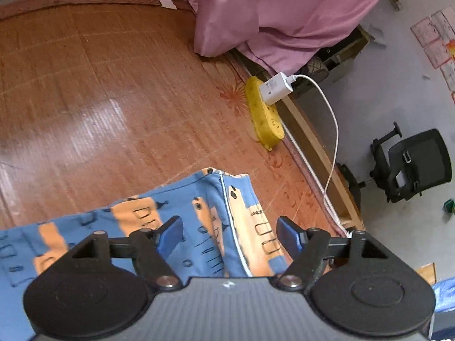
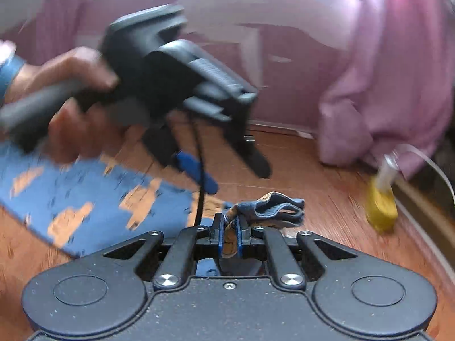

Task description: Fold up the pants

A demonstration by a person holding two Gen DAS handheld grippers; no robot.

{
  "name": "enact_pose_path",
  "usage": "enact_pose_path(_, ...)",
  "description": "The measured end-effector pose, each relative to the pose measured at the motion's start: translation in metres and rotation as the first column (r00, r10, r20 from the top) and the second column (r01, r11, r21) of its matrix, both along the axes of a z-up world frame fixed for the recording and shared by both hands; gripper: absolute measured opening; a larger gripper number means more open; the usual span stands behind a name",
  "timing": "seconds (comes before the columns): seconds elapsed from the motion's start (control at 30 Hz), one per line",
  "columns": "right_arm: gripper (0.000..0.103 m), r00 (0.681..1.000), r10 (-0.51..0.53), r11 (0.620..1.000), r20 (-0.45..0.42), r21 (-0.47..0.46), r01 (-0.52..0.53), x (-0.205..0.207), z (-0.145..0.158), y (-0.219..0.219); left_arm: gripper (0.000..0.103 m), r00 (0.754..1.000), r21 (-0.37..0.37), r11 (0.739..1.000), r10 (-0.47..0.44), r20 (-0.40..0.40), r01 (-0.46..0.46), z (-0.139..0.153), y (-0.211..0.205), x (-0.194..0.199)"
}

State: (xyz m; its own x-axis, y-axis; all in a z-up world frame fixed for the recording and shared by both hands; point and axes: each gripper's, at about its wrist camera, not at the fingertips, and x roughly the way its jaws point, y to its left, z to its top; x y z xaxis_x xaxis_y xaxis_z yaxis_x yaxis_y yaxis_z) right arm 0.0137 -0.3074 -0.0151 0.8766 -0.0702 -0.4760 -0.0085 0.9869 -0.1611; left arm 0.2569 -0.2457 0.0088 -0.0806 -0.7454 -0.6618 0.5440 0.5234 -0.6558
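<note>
My left gripper (image 1: 229, 234) hangs above the pants (image 1: 199, 221), fingers spread wide apart with nothing between them; the blue pads (image 1: 170, 234) sit over the print without pinching it; the white-piped seam runs up between the two fingers.

The pants, blue with orange blocks, lie on the bamboo mat (image 1: 99, 99); their folded end stops short of the yellow power strip (image 1: 264, 113), which sits at the mat's edge beyond them; a white charger (image 1: 277, 88) is plugged into the near end of that strip, its cable (image 1: 332, 130) looping off the mat's side; the pink bedding (image 1: 256, 14) is heaped beyond the strip.

My right gripper (image 2: 230, 237) is clamped tight on a bunched edge of the pants; folds of the cloth stick out just past the fingertips, toward the power strip; the rest of the pants spreads flat on the mat away from the strip.

From the right wrist, my left hand (image 2: 74, 105) shows wrapped on the left gripper's handle, blurred, above the flat part of the pants; beyond the mat's edge past the strip, a black office chair (image 1: 415, 162) stands on the grey floor (image 1: 384, 91).
</note>
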Motion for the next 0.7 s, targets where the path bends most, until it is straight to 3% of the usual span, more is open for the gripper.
enact_pose_path(0.13,0.009,0.997,0.073,0.987,-0.032,-0.139,-0.077,0.003,-0.012,0.026,0.078,1.000,0.050,0.999,-0.019,0.015,0.018,-0.003,-0.001,0.001)
enact_pose_path(0.37,0.009,0.992,0.108,0.976,-0.062,-0.183,-0.118,0.004,-0.025,0.032,0.078,0.984,0.162,0.982,-0.119,0.130,0.098,0.005,-0.025,-0.017)
enact_pose_path(0.47,0.009,0.990,0.120,0.974,-0.068,-0.187,-0.131,0.000,-0.028,0.032,0.078,0.949,0.259,0.957,-0.198,0.244,0.133,0.014,-0.048,-0.031)
enact_pose_path(0.57,0.009,0.988,0.132,0.970,-0.081,-0.194,-0.146,-0.001,-0.028,0.035,0.079,0.879,0.358,0.917,-0.308,0.363,0.174,0.023,-0.070,-0.050)
enact_pose_path(0.6,0.009,0.987,0.137,0.968,-0.082,-0.198,-0.151,-0.002,-0.028,0.035,0.078,0.859,0.393,0.901,-0.341,0.381,0.183,0.024,-0.078,-0.055)
enact_pose_path(0.7,0.009,0.985,0.145,0.965,-0.088,-0.207,-0.161,-0.002,-0.028,0.037,0.070,0.833,0.478,0.860,-0.390,0.392,0.178,0.019,-0.094,-0.064)
